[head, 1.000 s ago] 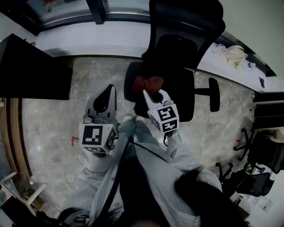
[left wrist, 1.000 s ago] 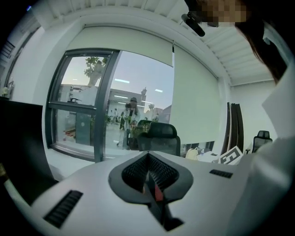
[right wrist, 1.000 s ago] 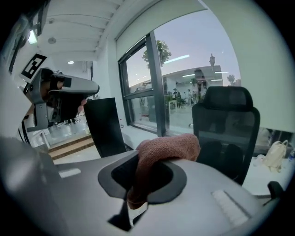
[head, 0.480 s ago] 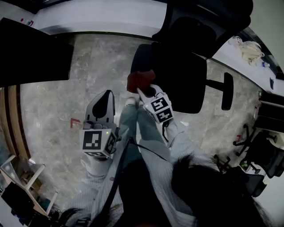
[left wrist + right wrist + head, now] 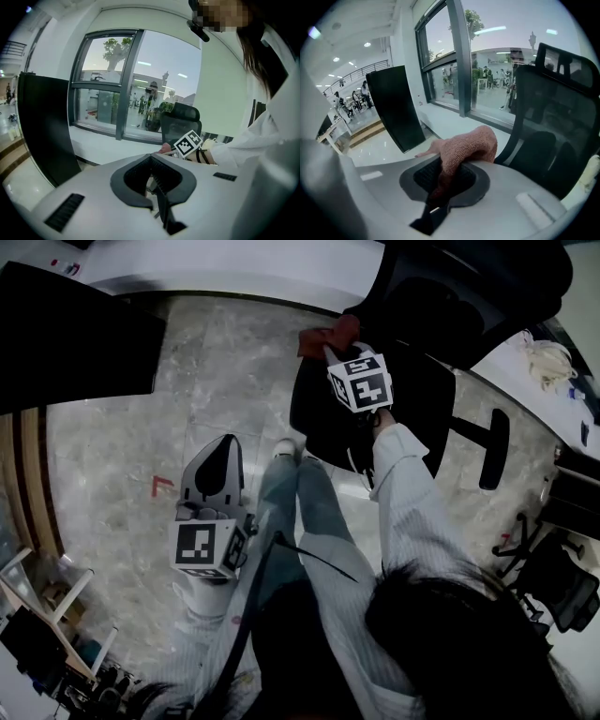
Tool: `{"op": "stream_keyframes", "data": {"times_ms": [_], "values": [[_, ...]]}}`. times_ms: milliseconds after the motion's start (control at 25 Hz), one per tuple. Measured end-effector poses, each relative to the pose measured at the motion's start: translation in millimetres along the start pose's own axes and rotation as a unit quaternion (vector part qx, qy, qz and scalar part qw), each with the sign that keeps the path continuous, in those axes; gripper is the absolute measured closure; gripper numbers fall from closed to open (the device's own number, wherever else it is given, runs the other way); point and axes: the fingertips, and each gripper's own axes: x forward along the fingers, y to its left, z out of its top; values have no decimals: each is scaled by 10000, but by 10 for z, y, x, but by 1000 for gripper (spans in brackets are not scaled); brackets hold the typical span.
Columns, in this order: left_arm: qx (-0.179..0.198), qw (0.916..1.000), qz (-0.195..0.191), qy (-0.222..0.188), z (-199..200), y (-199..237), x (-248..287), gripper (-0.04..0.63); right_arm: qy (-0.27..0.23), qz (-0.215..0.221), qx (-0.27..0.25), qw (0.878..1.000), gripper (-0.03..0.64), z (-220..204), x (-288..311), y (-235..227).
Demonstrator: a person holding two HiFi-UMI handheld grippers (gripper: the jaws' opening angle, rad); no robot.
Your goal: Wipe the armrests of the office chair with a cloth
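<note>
Open floor (image 5: 216, 381) lies between the dark panel (image 5: 66, 334) on the left and the office chair (image 5: 375, 418). The left gripper (image 5: 229, 441) hangs over this floor with room on every side. The right gripper (image 5: 330, 349) is hemmed in. The chair's backrest (image 5: 469, 287) rises just beside it, the white ledge (image 5: 244, 273) runs beyond, and the person's legs (image 5: 300, 502) stand near the seat's near edge.

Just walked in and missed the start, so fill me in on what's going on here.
A person holds a tool in each hand. The right tool is shut on a pink cloth, reached out to the far end of the office chair's near armrest; contact isn't clear. The left tool hangs empty and shut beside the person's leg.
</note>
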Motion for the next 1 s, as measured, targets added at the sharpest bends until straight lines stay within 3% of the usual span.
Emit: {"op": "stream_keyframes", "data": {"times_ms": [120,200,320,560,720,880,1000], "values": [[-62,9997,76,206,-36,51,20,591,78,-138,31,9999,581,118,146,-261],[-68,9999,60,99,-21,88,47,592,125,-43,85,9999,581,135,157,-255],[-65,10000,8,14,13,102,70,592,160,414,262,9987,581,25,14,52],[-48,9998,-205,-15,127,-14,175,592,480,1356,-83,9896,581,-523,-554,955],[24,9994,-341,-85,197,-103,260,592,568,1681,-75,9841,581,-799,-890,1341],[40,9992,-402,-45,199,-189,306,592,736,1990,-390,9765,581,-971,-1052,1560],[47,9990,-436,74,172,-228,285,592,752,1847,-405,9791,581,-916,-980,1407]]}}
